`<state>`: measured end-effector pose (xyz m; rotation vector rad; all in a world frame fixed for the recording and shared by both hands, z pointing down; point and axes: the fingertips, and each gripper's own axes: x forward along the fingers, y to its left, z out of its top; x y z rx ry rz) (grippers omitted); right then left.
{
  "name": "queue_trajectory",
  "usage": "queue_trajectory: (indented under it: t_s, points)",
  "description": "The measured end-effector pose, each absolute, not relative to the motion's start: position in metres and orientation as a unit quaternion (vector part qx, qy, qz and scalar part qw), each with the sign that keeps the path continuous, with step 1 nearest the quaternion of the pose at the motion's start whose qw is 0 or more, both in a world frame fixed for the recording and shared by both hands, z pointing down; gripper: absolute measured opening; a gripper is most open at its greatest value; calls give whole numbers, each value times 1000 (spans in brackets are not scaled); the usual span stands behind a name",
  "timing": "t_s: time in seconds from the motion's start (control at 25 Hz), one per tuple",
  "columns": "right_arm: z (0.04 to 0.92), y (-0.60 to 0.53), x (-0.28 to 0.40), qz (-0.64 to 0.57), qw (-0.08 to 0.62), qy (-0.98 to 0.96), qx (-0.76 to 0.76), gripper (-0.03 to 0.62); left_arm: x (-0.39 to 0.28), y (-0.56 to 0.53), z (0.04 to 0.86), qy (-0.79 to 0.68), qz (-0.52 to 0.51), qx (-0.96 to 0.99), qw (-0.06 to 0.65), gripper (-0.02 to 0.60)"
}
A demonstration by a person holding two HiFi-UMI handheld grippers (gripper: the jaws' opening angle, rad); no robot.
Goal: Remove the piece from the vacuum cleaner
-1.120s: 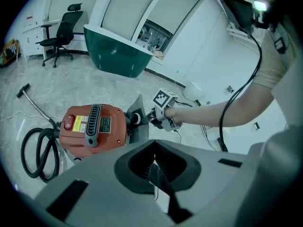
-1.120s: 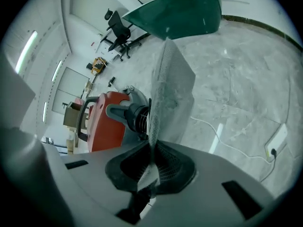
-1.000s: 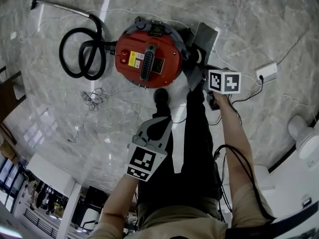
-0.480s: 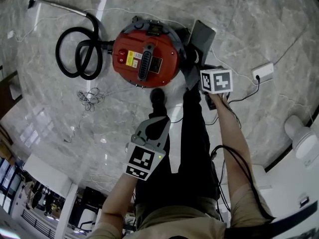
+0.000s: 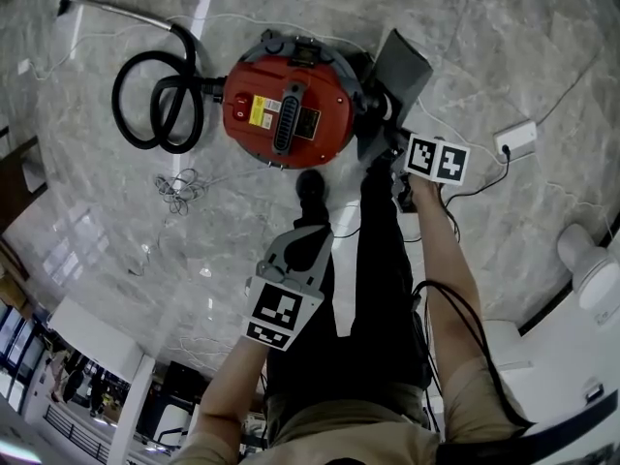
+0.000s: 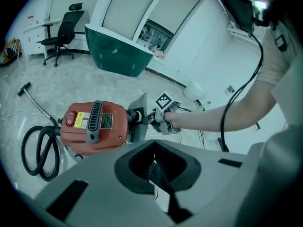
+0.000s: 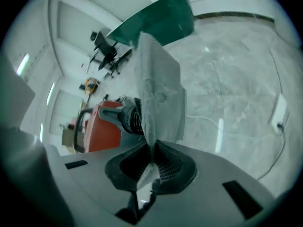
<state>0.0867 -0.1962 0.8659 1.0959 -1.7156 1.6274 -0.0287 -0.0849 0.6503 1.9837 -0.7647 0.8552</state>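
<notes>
The piece [image 7: 158,84], a flat grey panel, stands edge-on right between the right gripper's [image 7: 152,162] jaws, and they are clenched on its near edge (a firm bite, with the pads pressed to both faces). Just past the jaws and a little to their left, the panel meets a ribbed black port [image 7: 127,117] on the red vacuum [image 7: 102,126].

From the head view, the piece [image 5: 405,66] tilts up at the vacuum's [image 5: 286,109] side, directly ahead of the right gripper [image 5: 392,143].

Over to the left gripper [image 6: 154,162]: its jaws are pressed together with nothing between them. The vacuum [image 6: 94,126] sits well ahead of them and off to their left. The piece [image 6: 138,119] and the right gripper [image 6: 158,119] are straight ahead, also well apart. In the head view the left gripper [image 5: 308,235] hangs over the person's dark trousers [image 5: 383,289].

Further out, a black hose [image 5: 155,105] coils on the vacuum's far side from the right jaws, and its wand [image 5: 116,10] lies on the marble floor [image 5: 504,46]. A loose cord [image 5: 179,190] lies ahead-left of the left jaws. A white power strip [image 5: 516,139] lies to the right of the right jaws.
</notes>
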Motion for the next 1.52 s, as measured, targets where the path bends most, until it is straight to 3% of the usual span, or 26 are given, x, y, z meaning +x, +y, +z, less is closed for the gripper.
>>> queue_trajectory:
  t_s: [0.12,0.28,0.64,0.96,1.16,1.52]
  points:
    - [866,-194,88,451,405,-706,367,25,-32,-82,650,-304,342,788,413,3]
    - [871,-191,92,342,477,-726,357,23,-33,-81,652,-305,346,785,413,3]
    - [878,-190,94,507,367,-673,395,24,-21,-84,650,-309,341,786,412,3]
    - [883,-192,100,568,325,-644,396,25,-23,-88,651,-317,341,784,412,3]
    - [885,-194,106,482,396,-684,379,25,-23,-89,650,-317,336,786,410,3]
    - [891,-197,115,372,464,-718,363,25,-30,-90,651,-323,336,785,408,3]
